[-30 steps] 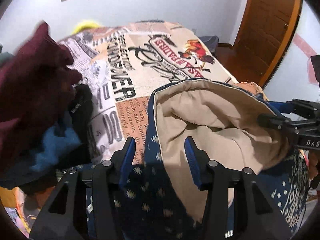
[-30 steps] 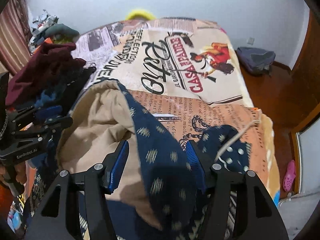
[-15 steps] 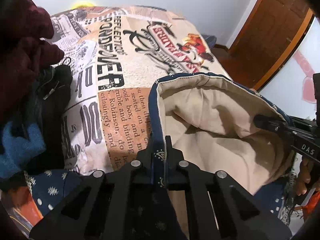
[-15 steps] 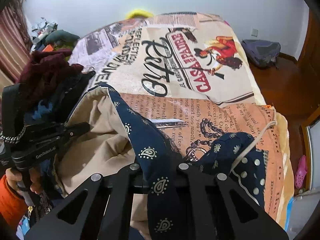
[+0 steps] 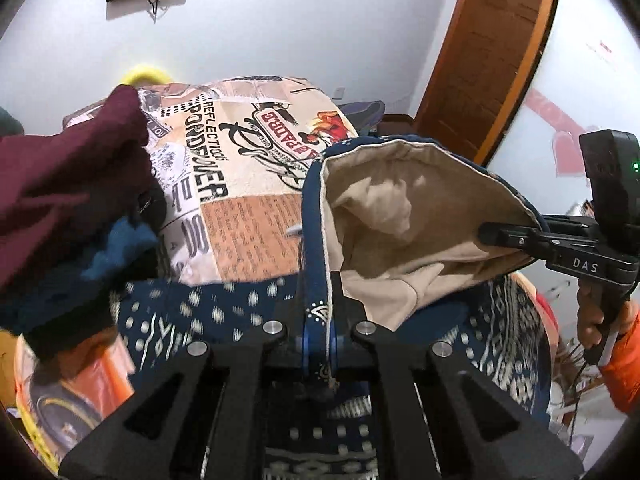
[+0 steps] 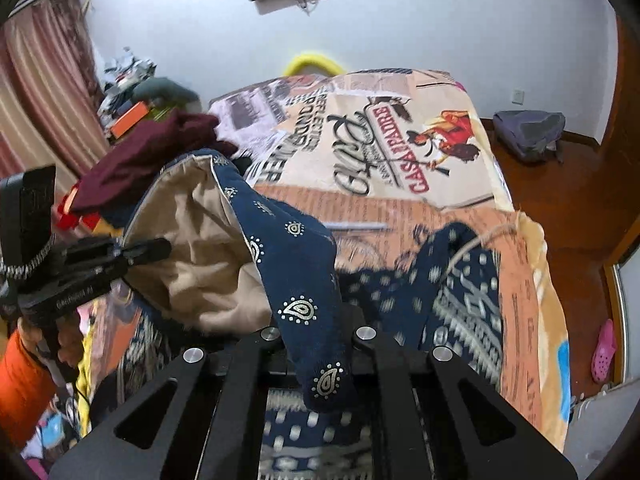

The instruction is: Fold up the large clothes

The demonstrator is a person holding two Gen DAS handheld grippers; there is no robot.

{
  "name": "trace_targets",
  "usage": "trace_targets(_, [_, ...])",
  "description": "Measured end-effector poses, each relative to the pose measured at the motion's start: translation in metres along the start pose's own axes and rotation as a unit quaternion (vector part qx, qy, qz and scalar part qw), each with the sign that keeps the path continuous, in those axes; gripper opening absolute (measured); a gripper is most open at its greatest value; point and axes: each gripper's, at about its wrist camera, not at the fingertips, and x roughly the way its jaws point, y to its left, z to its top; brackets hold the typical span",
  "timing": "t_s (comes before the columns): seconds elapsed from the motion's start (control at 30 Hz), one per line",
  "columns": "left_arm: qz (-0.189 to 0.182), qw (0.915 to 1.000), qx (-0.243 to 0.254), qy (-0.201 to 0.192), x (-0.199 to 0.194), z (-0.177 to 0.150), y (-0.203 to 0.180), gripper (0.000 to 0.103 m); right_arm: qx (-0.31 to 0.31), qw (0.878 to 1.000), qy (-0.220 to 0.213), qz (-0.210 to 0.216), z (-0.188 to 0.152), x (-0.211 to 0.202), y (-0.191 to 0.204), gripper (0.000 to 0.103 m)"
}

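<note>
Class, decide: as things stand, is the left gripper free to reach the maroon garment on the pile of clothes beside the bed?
Probably not yet. The left gripper is shut on the hem of the navy patterned garment with beige lining, as is the right gripper. The maroon garment lies unobstructed, but the fingers are occupied.

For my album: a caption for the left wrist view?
Left tool pinching the navy garment's hem above the printed bedspread.

The garment [image 5: 404, 220] is navy outside, printed with small cream paisley and dotted motifs, and plain beige inside; the bedspread [image 6: 400, 128] under it is cream and orange with black newspaper lettering and a red label print; a maroon cloth [image 5: 68, 184] lies over blue fabric [image 5: 116, 252] at its left edge; both grippers are black; the sleeve [image 6: 20, 392] is orange.
</note>
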Motion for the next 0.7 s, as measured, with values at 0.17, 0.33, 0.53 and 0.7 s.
trace_targets(0.17, [-0.003,0.9998,-0.005,0.021,-0.010,-0.033,-0.003,0.005,0.008,1.000,0.029,-0.001,-0.037,-0.002,0.004,0.007])
trace_targets(0.33, [-0.007,0.9986,-0.009,0.052,-0.010,-0.067,-0.005,0.006,0.035,0.998,0.052,-0.009,-0.070,0.003,-0.005,0.008])
trace_targets(0.53, [0.010,0.9959,-0.022,0.088,-0.003,-0.102,0.001,0.028,0.047,0.997,0.063,0.008,-0.085,-0.004,-0.002,0.014])
trace_targets(0.7, [0.024,0.9945,-0.021,0.100,-0.008,-0.121,0.004,0.035,0.052,0.996,0.076,0.016,-0.092,-0.012,0.005,0.046])
